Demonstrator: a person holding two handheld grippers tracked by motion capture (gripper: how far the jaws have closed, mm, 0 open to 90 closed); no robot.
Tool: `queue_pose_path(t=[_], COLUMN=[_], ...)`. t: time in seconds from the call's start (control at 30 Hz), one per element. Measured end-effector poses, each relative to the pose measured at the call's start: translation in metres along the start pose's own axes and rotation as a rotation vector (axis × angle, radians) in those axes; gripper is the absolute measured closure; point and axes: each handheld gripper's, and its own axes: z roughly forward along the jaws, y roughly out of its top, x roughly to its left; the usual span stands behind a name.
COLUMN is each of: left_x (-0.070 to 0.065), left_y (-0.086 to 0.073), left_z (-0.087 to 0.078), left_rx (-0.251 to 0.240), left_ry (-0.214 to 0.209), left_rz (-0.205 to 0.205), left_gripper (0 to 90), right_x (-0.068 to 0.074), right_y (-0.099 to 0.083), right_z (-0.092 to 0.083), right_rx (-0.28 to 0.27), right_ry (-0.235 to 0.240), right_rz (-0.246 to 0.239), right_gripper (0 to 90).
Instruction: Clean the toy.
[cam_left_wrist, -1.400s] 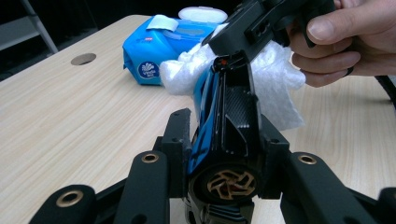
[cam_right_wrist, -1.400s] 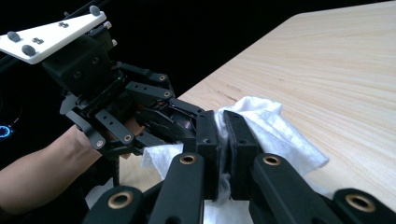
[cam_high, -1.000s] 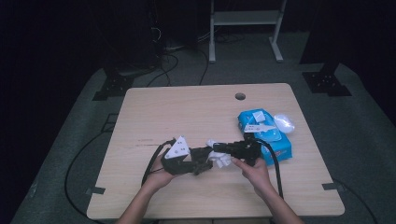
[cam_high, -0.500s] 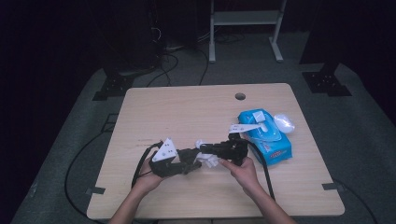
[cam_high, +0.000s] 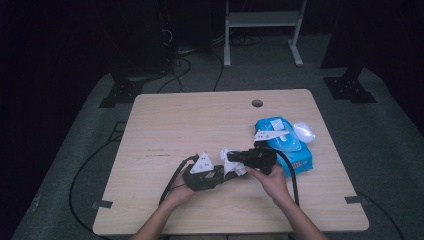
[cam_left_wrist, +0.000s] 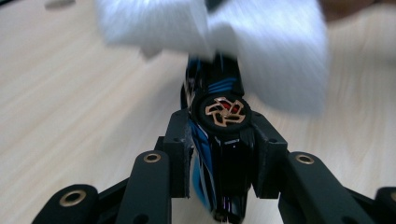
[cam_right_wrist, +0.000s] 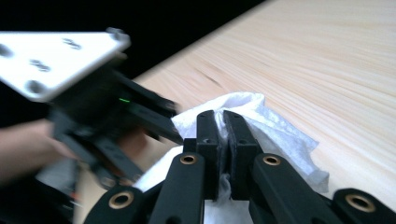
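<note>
Both hands have drawn back toward the near edge of the table (cam_high: 165, 115) and a little leftward since a second ago, so the pair of tongs now sits well clear of the blue wipes pack (cam_high: 290, 145) off beyond the right one, where earlier they worked just beside it; the left gripper (cam_left_wrist: 215, 140) has also sunk closer to the wood. Its jaws have just been closing and are now clamped tight on a glossy black cylinder with blue markings (cam_left_wrist: 219, 154), capped by a round end with a copper-coloured emblem, something like a pen or small torch, lying lengthways between the pads. The right gripper (cam_right_wrist: 223, 140) is pinched almost fully together on a white wet wipe (cam_right_wrist: 261, 126), which bunches out ahead of and beside its tips; in the left gripper view that wipe (cam_left_wrist: 261, 42) hangs just beyond the cylinder's far end, seemingly draped on it, though blurred. To my eye the wiping of the cylinder is under way, the firmer grip on the left steadying it for the rubbing stroke; a slip of the thin wipe from the right jaws looks the main risk.
</note>
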Motion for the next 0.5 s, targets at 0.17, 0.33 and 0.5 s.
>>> queue_pose_path(t=[0.17,0.33,0.5], left_x=[0.002,0.001,0.000], left_y=[-0.003,0.002,0.008], left_z=[0.000,0.005,0.013], left_rx=[0.004,0.040,0.056], left_ry=[-0.006,0.003,0.014], left_rz=[-0.006,0.021,0.036], left_gripper=[64.6,55.7,62.0], right_x=[-0.003,0.005,0.014], right_y=[-0.011,-0.012,-0.013], right_z=[0.007,0.013,0.017], right_rx=[0.077,0.094,0.101], right_ry=[-0.051,-0.060,-0.063], right_rz=[-0.038,-0.078,-0.135], right_gripper=[84.9,84.9,84.6])
